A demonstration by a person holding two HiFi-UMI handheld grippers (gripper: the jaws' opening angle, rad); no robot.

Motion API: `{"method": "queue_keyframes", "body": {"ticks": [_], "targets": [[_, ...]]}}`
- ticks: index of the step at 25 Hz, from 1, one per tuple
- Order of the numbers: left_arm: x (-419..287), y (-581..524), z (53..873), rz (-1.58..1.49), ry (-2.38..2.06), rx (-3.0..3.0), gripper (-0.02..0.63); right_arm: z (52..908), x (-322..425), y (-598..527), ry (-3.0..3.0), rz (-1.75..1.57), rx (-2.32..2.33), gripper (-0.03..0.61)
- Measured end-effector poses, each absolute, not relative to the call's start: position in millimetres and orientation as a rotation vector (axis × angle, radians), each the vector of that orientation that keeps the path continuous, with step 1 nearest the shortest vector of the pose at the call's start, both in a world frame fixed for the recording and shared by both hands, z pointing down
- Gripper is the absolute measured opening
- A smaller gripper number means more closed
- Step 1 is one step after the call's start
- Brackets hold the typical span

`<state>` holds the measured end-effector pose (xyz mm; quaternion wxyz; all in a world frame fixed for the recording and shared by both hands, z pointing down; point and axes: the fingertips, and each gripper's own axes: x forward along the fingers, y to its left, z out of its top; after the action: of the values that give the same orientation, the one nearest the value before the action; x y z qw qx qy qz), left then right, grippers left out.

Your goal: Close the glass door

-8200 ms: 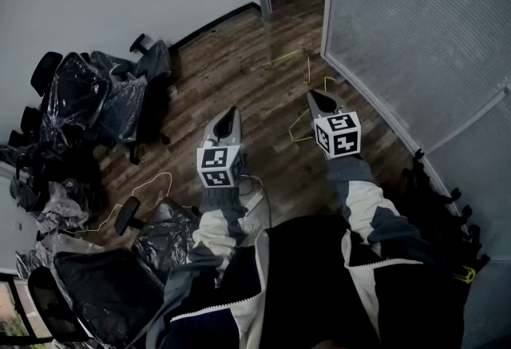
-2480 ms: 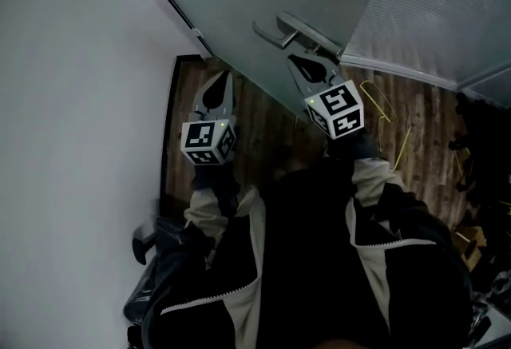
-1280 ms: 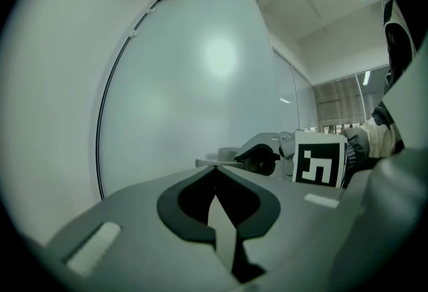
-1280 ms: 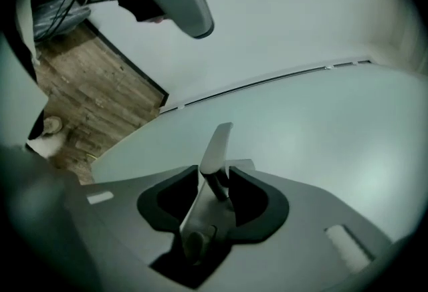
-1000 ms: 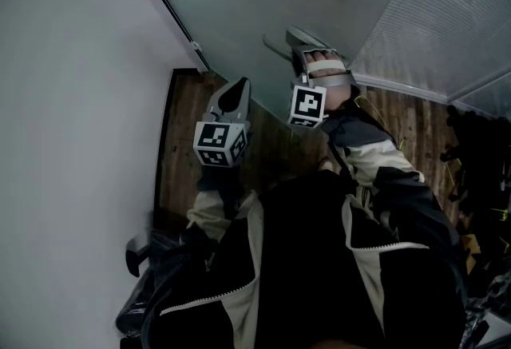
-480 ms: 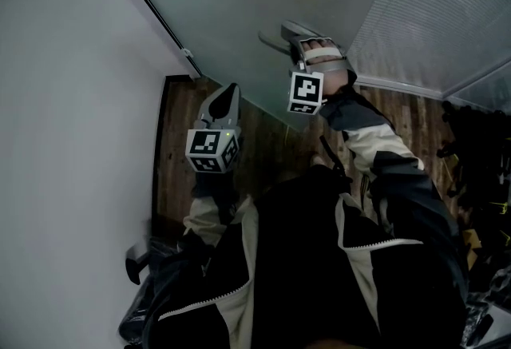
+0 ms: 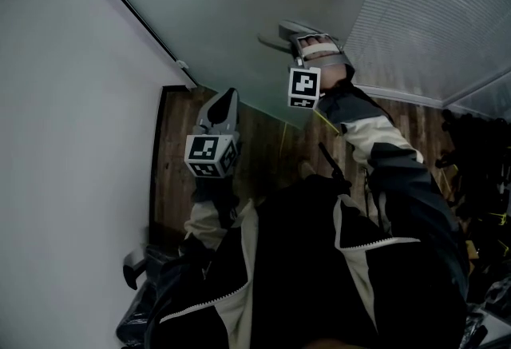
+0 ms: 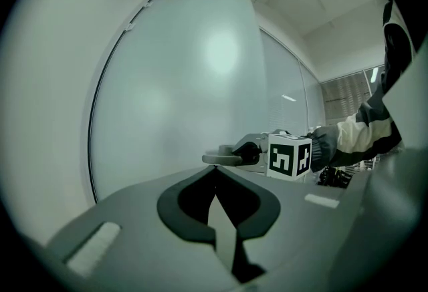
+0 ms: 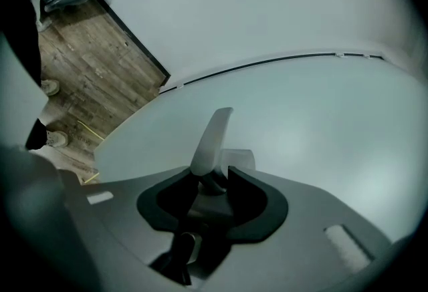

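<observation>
Right now your right gripper (image 9: 213,174) is clamped on the door handle (image 9: 212,135). Its two jaws close in on the handle's neck from either side, and the pale lever sticks up past the tips, tilted a little. In the head view that handle sits on the face of the glass door (image 7: 239,4), towards the door's right side, with your right hand (image 7: 321,53) wrapped round the tool just below it.

Your left gripper (image 8: 215,169) has its jaws together, tips meeting, with nothing between them. It is clear of the door and points at the frosted pane. It is to the left of the handle and lower, close to the door's bottom edge in the head view. From its own camera you can see the right gripper's marker cube (image 8: 289,156) at the handle, with your striped sleeve (image 8: 354,140) trailing off to the right.

The door itself is a frosted sheet filling the upper middle of the head view. A white wall (image 7: 64,140) stands to the door's left, with a thin dark line running along where the two meet. To the door's right is a ribbed, translucent panel (image 7: 439,12). Below the door's lower edge there is dark wooden floor (image 7: 176,172). A yellow cord (image 7: 326,122) shows on the floor under the handle, partly hidden by your right arm.
</observation>
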<state>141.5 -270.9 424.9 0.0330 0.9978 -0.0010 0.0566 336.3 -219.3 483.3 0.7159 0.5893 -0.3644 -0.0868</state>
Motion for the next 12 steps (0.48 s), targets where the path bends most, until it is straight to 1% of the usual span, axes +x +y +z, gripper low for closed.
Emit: {"method": "queue_keyframes", "body": {"ticks": [5,12], "targets": [[178.2,-254.6,417.7,0.141,0.018,3.065,0.005,482.5,391.9,-212.5,-0.806,-0.185,1.287,0.147],[204.5,-263.5,411.0,0.158,-0.118,3.092,0.005,486.7,464.7,-215.7,-0.778,-0.188,1.256,0.144]]}}
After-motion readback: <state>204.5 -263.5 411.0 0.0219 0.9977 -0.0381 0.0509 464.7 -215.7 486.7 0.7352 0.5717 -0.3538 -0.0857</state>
